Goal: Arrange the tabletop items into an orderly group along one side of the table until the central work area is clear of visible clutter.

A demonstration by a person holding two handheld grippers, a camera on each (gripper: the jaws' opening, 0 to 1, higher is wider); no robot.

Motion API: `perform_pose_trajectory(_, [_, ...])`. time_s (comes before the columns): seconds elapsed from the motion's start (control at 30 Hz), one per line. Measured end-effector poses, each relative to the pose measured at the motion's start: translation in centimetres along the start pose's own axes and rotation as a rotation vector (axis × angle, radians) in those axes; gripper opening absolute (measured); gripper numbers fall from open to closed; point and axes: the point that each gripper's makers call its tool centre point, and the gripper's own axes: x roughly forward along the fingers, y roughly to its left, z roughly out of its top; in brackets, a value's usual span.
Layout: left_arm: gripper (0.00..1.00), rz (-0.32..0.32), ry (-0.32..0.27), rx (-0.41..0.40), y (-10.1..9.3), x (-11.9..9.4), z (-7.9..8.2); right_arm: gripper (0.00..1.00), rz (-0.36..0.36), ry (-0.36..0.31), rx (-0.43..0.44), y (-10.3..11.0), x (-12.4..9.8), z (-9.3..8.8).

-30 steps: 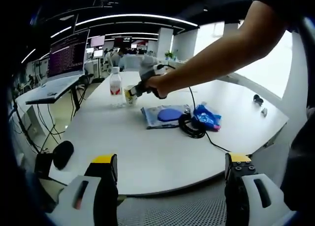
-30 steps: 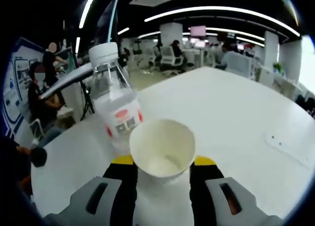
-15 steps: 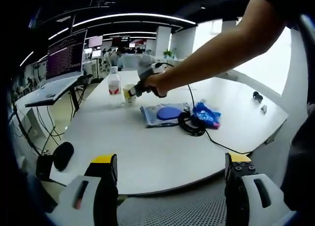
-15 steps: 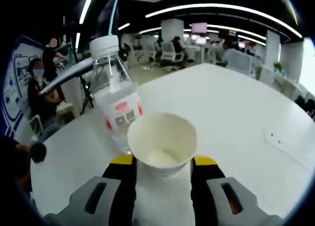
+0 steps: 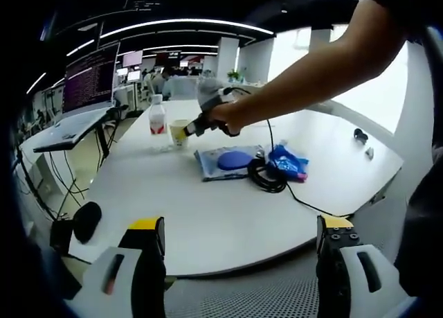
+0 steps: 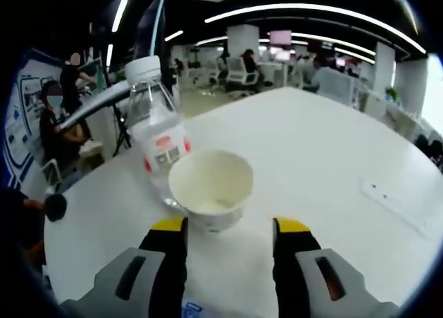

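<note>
Backed off now: the right gripper (image 6: 228,236) has let go of the cup (image 6: 210,188), jaws apart, cup standing just ahead beside the bottle (image 6: 156,141). Left gripper (image 5: 239,245) hangs open too. Looks light and crushable, so pinch the sidewall gently.

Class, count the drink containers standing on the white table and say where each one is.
2: a water bottle near the table's far edge, and a paper cup right beside it, just ahead of the right gripper.

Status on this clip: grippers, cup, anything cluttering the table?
Right gripper open, just short of the paper cup, which stands beside the water bottle. Left gripper open, off the table. Blue pouch, black cable, blue packet mid-table.
</note>
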Motion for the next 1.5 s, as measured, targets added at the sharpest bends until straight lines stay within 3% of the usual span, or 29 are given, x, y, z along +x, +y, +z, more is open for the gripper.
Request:
perform_pose_trajectory(0.2, [0.90,0.002,-0.010,-0.003,0.1,-0.1,0.3,0.50,0.002,0.006,0.000,-0.6,-1.3,-0.4])
perform_pose_trajectory(0.33, [0.90,0.001,-0.013,0.007,0.1,0.0,0.5,0.58,0.019,0.029,-0.002,-0.9,-2.1,-1.0])
perform_pose_trajectory(1.07, [0.91,-0.046,-0.043,0.086,-1.3,0.0,2.1,0.83,0.041,0.124,0.044,-2.3,-7.7,-5.9])
perform_pose_trajectory(1.5, [0.91,-0.080,-0.044,0.130,-2.2,0.0,2.4,0.99,0.047,0.128,0.062,-2.5,-10.5,-7.0])
